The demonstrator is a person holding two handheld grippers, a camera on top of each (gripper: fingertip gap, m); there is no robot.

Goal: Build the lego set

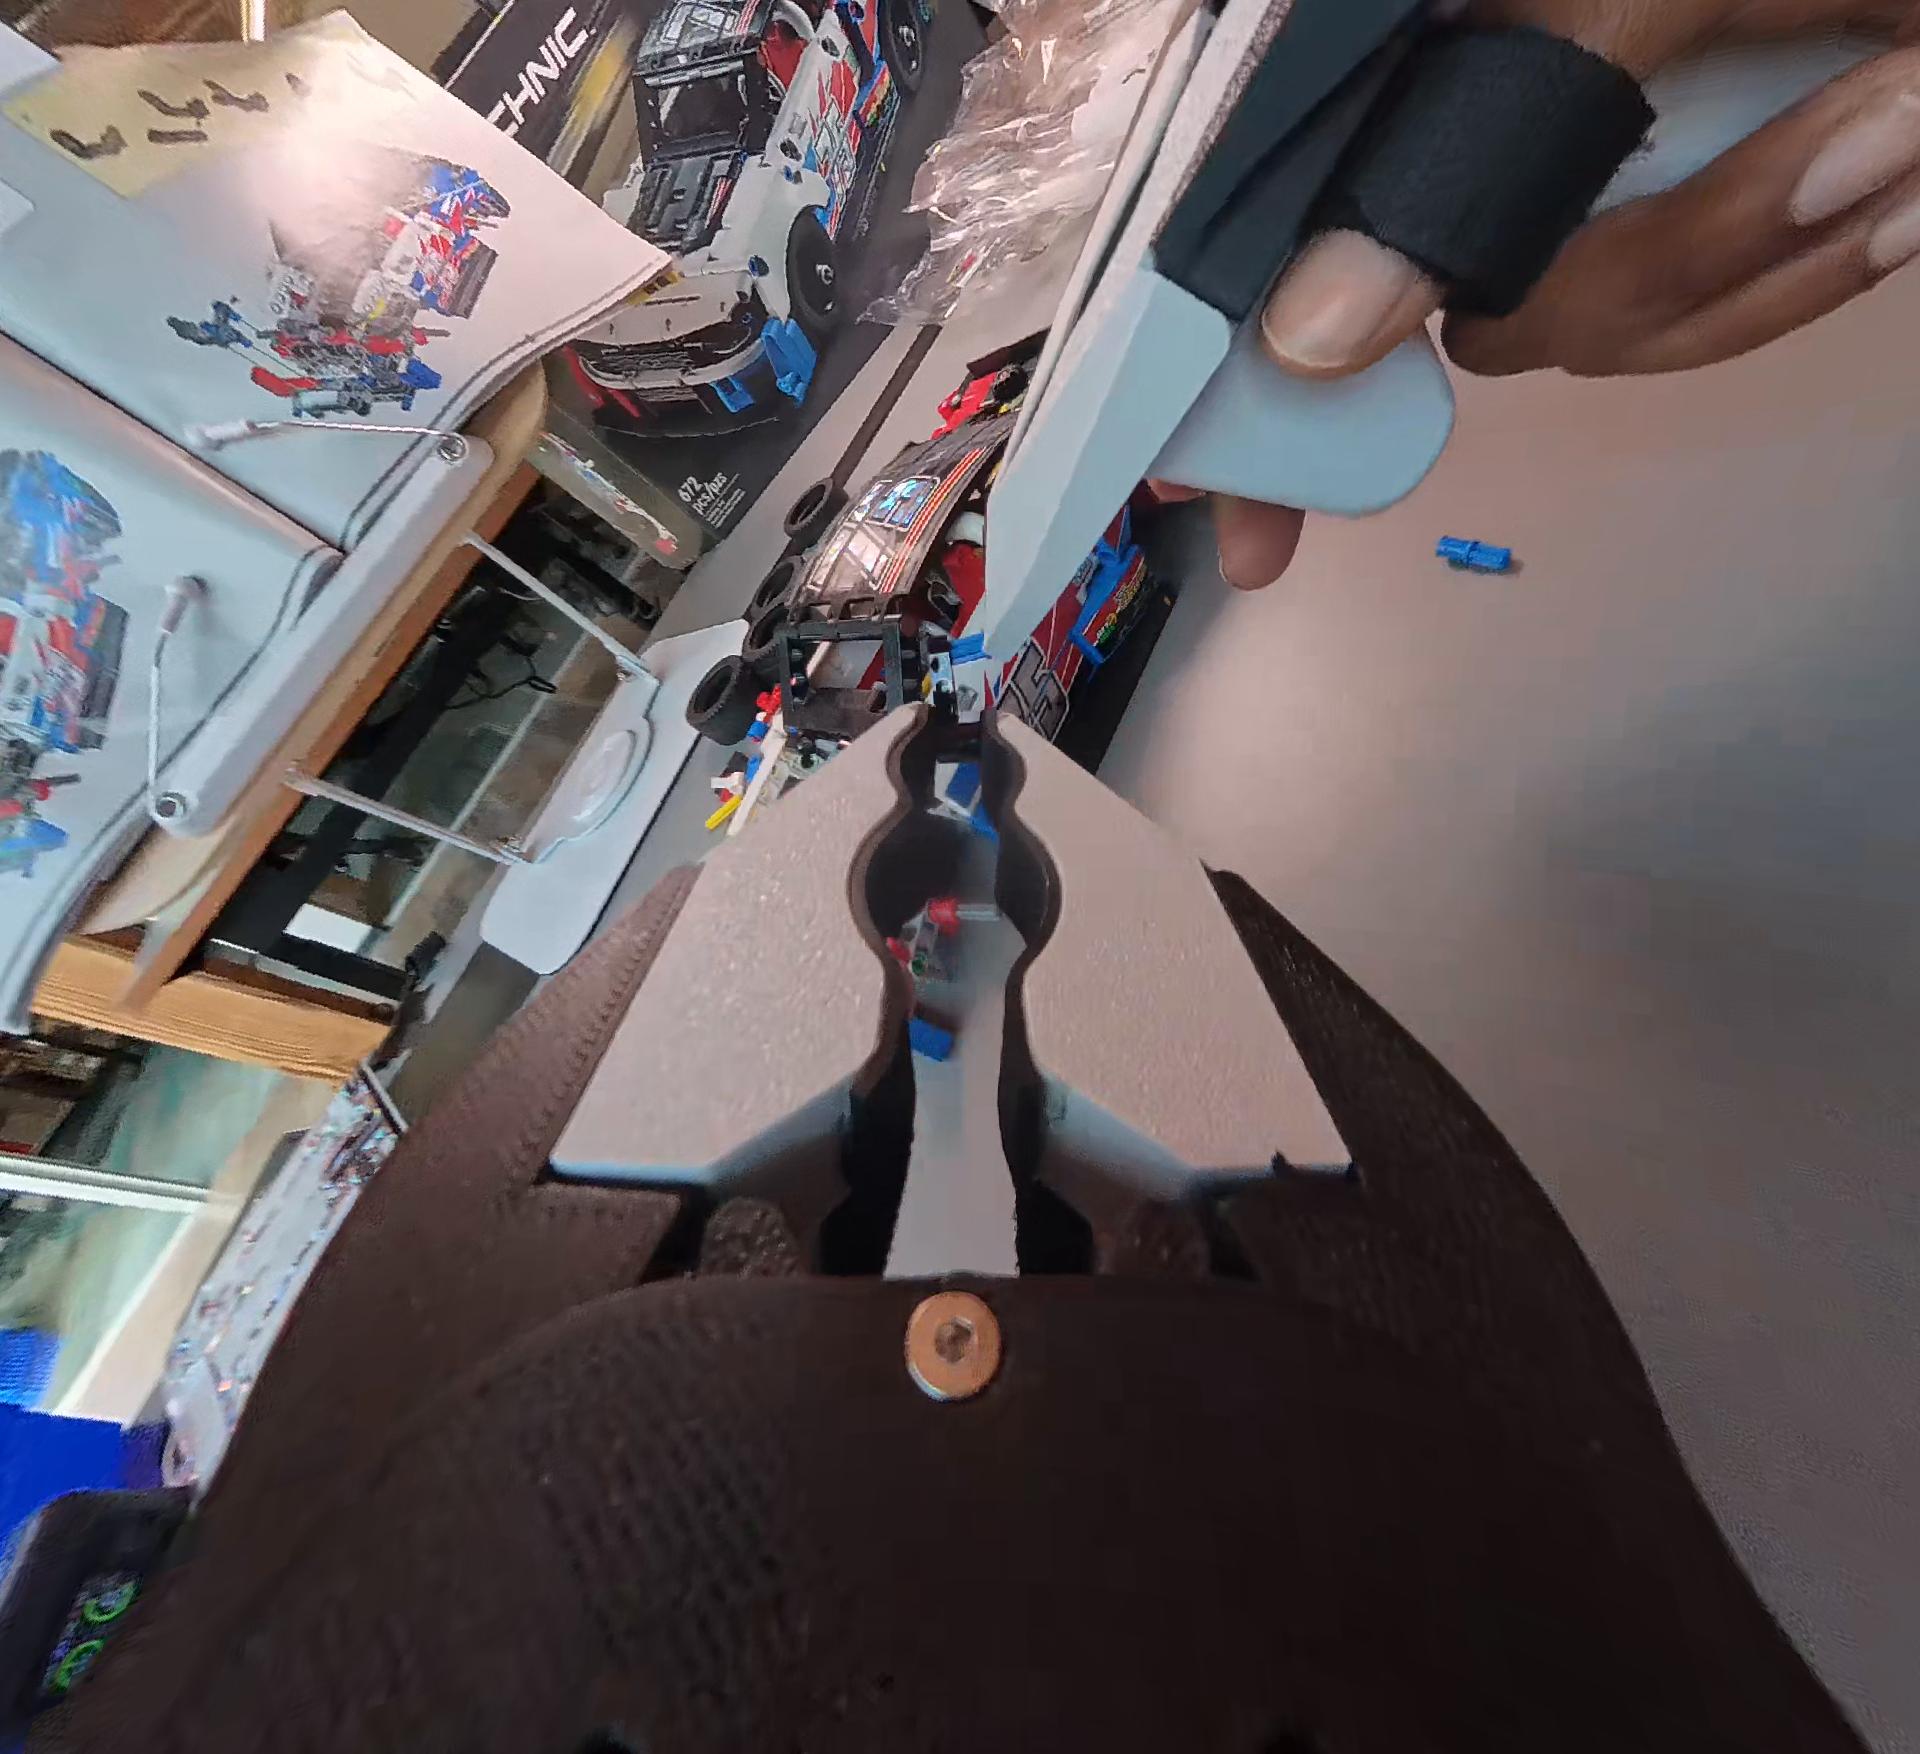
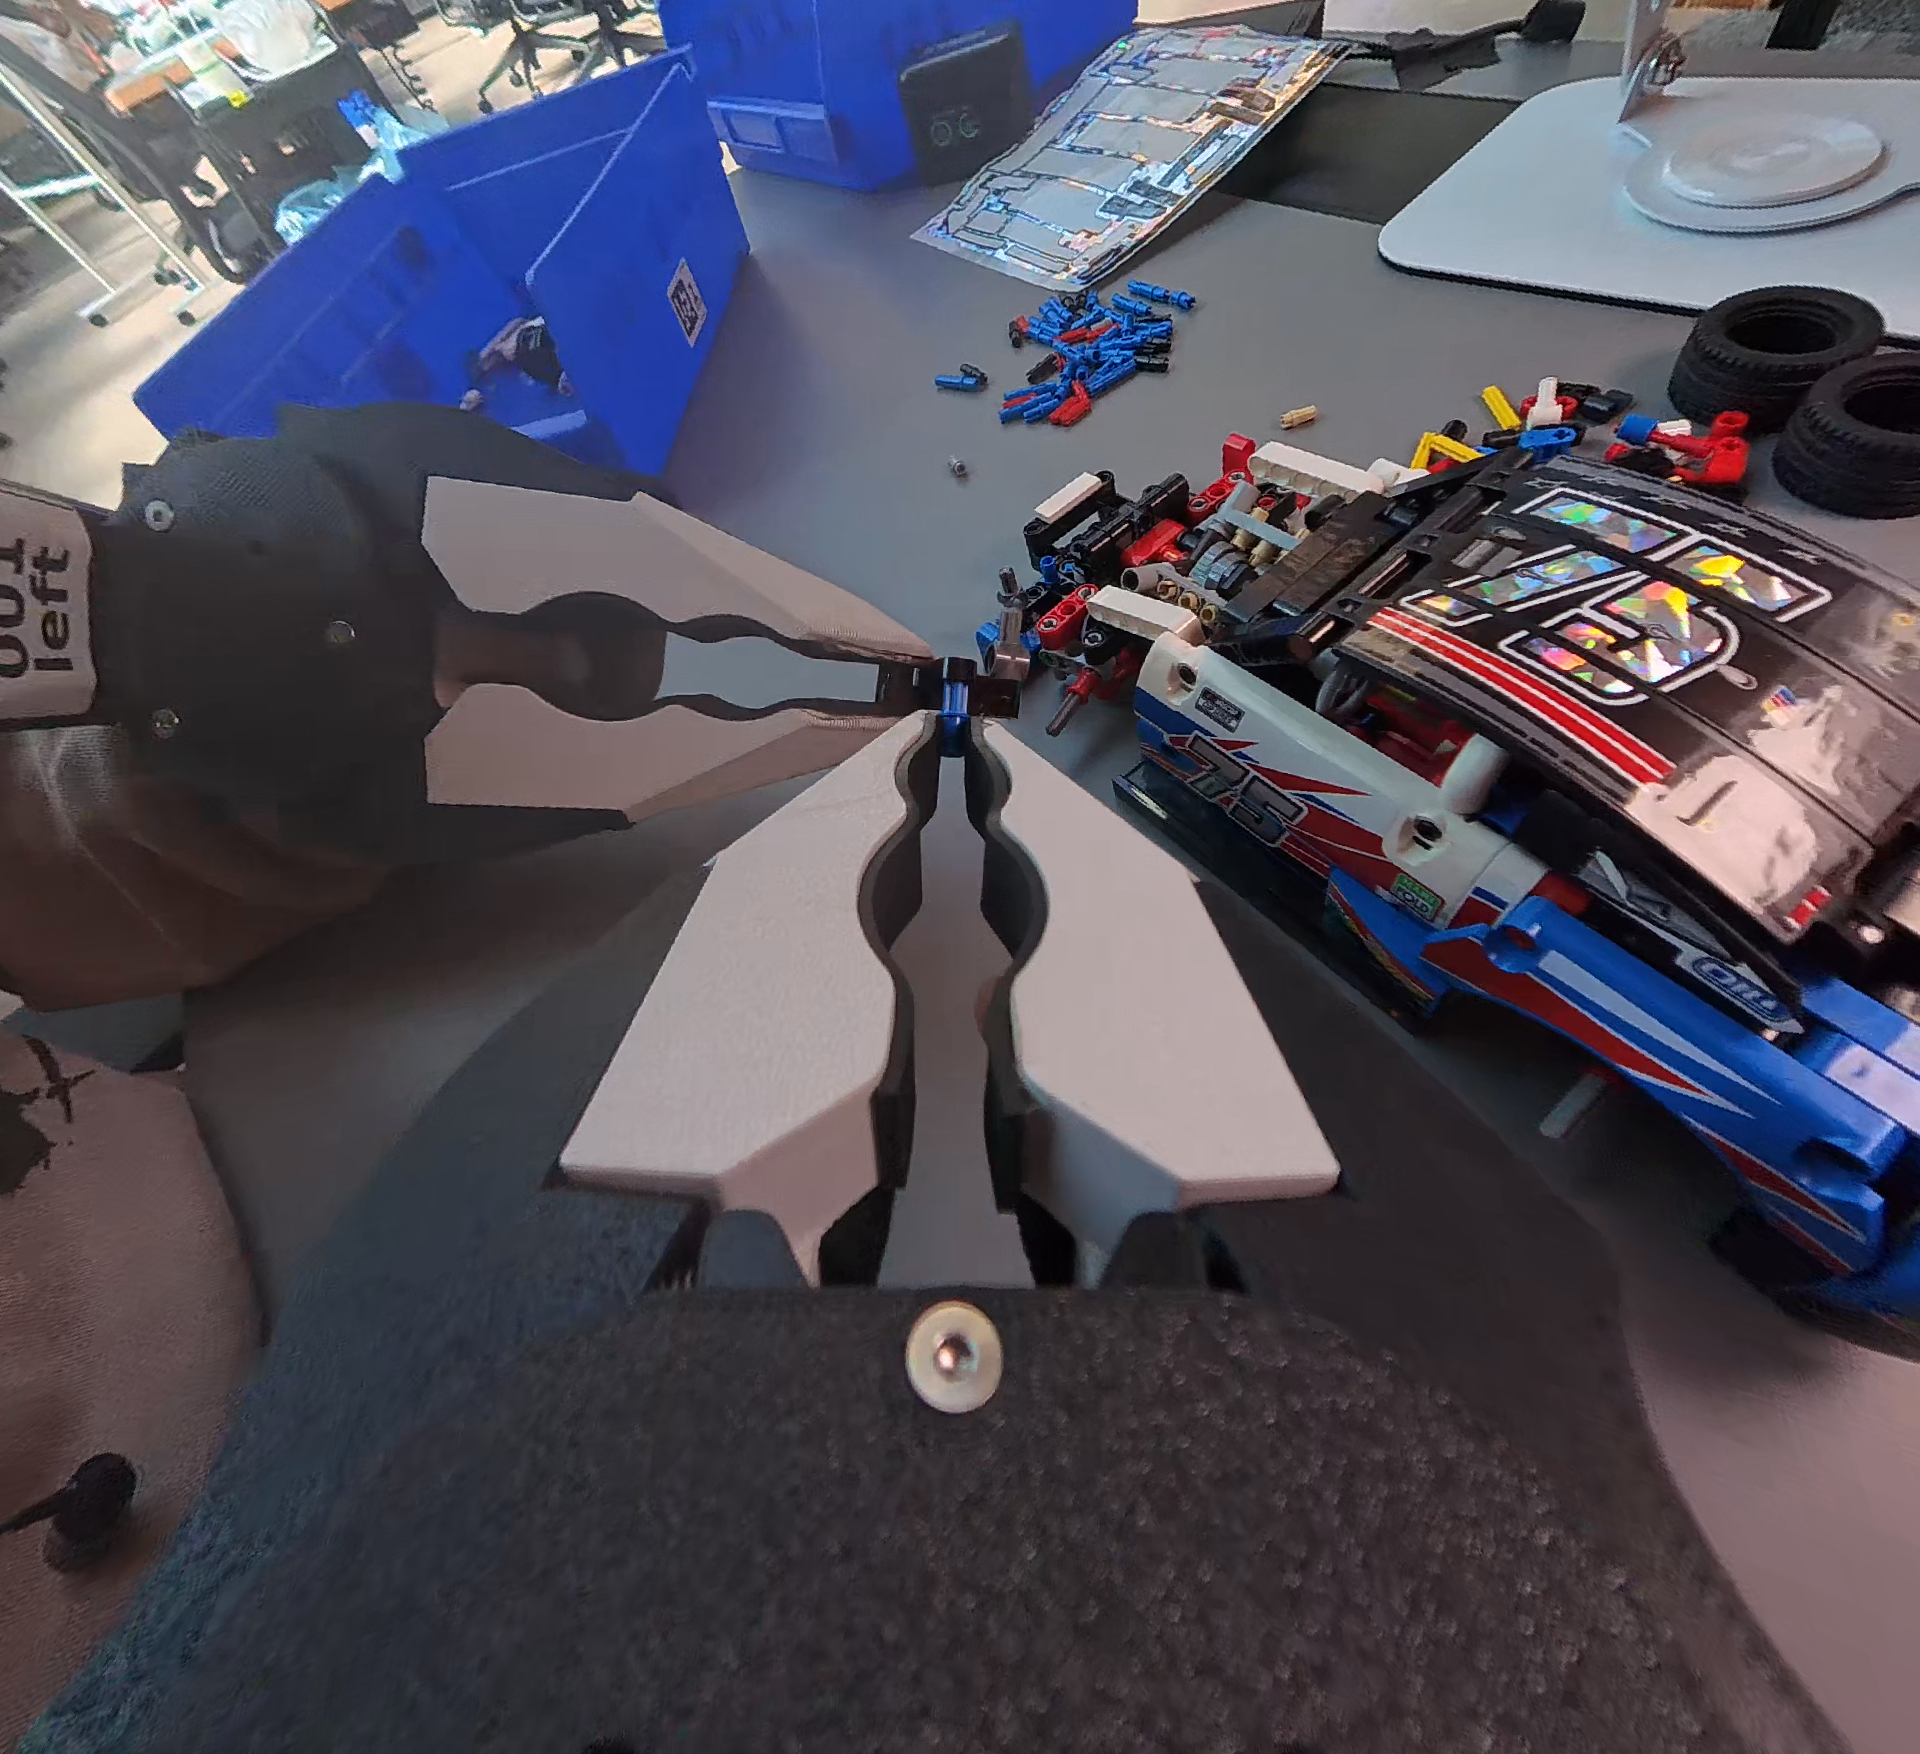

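While the right gripper point(image 2: 951, 736) pinches a small blue pin point(image 2: 951, 705) at its fingertips, the left gripper point(image 2: 925, 686) comes in from the side, clamped on a small black piece point(image 2: 987, 678) that meets the pin's far end. Both pairs of fingers are nearly together, each closed on its part above the grey table point(image 2: 831, 478). Just beside them on the right sits the partly built race car point(image 2: 1507, 748), its black roof carrying shiny stickers and its front frame still bare. Behind it lie loose coloured parts point(image 2: 1558, 437) and black tyres point(image 2: 1766, 354); farther back are a heap of blue and red pins point(image 2: 1091, 348), a sticker sheet point(image 2: 1132, 146) and blue bins point(image 2: 582, 250).
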